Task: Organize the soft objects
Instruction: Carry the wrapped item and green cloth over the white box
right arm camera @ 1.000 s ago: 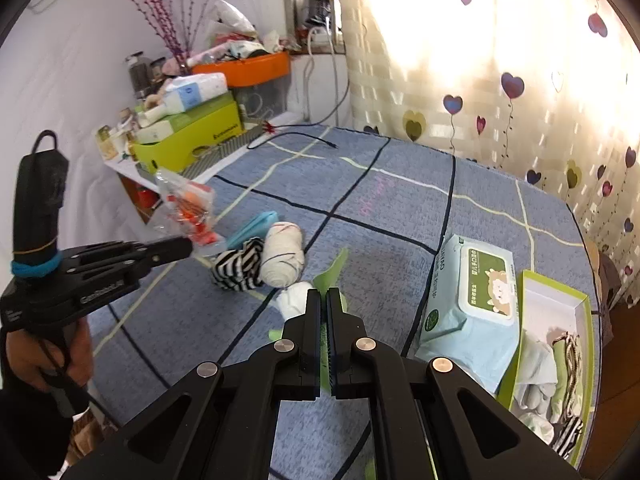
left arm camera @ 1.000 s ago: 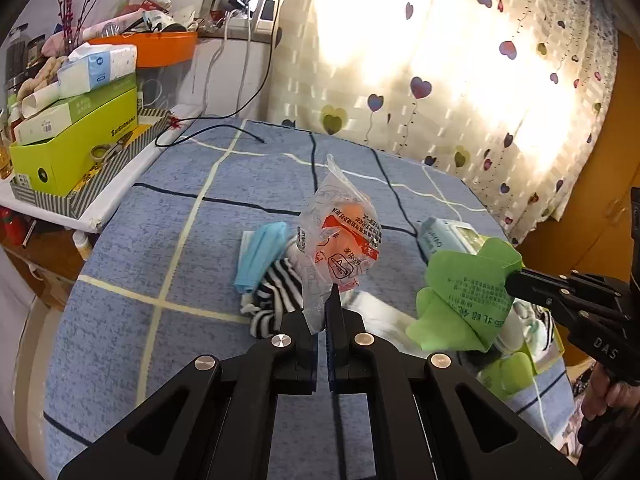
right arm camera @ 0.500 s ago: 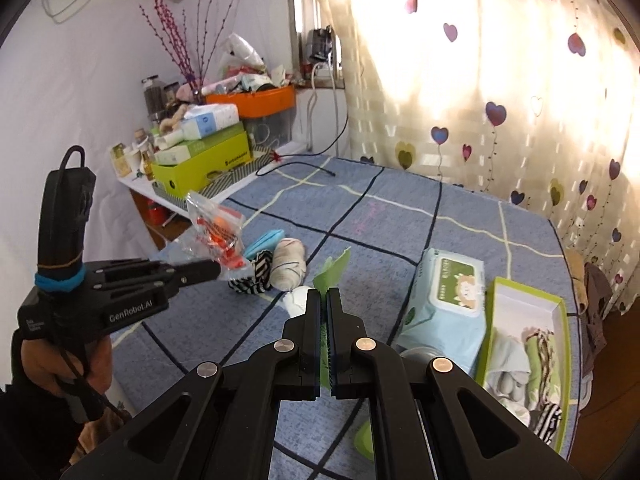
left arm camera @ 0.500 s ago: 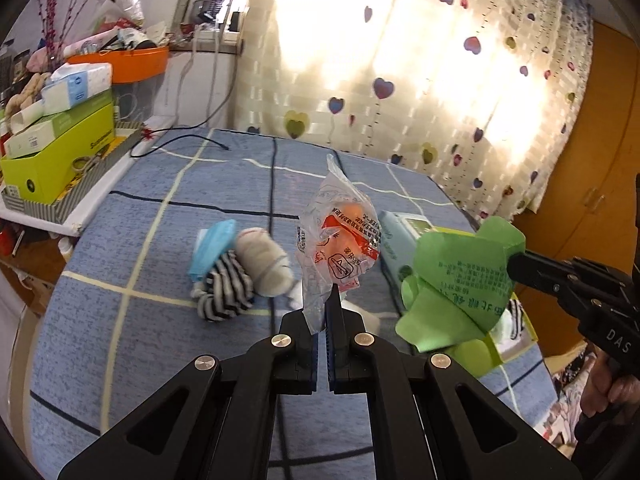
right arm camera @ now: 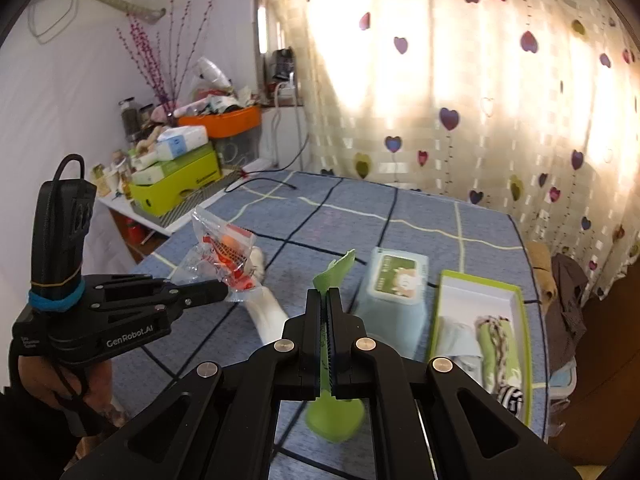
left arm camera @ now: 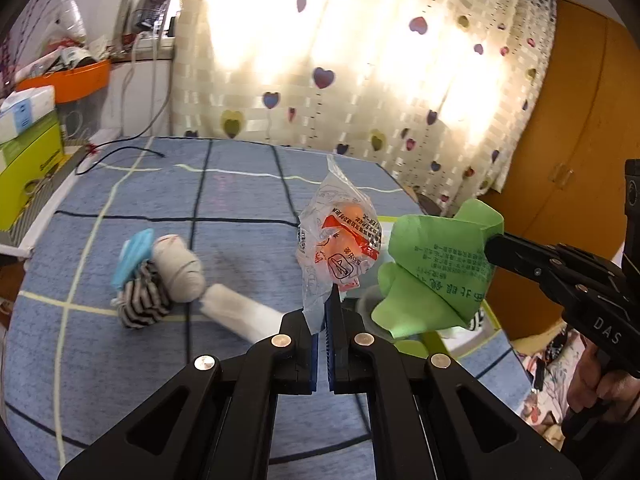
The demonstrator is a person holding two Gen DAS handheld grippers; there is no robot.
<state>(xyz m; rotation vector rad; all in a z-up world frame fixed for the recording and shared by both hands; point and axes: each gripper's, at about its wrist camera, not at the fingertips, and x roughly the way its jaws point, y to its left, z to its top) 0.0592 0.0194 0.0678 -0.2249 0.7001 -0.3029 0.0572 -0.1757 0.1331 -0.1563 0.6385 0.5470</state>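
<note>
My left gripper (left arm camera: 323, 312) is shut on a clear plastic packet with orange contents (left arm camera: 338, 240) and holds it above the blue bed; it also shows in the right wrist view (right arm camera: 224, 258). My right gripper (right arm camera: 325, 300) is shut on a green soft pack (right arm camera: 334, 270), seen from the left wrist view (left arm camera: 436, 272) beside the packet. On the bed lie a striped sock roll (left arm camera: 140, 300), a white sock roll (left arm camera: 178, 268), a blue cloth (left arm camera: 130, 254) and a long white sock (left arm camera: 240, 312).
A green-edged box (right arm camera: 516, 300) with folded socks stands on the bed's right side, next to a wet-wipes pack (right arm camera: 394, 288). A cluttered shelf with a yellow-green box (right arm camera: 176, 184) and an orange tub (right arm camera: 224, 120) is at the left. A curtain hangs behind.
Both grippers have risen and swung right with their loads. The sock pile has slid left in the left wrist view. The long white sock now shows.
</note>
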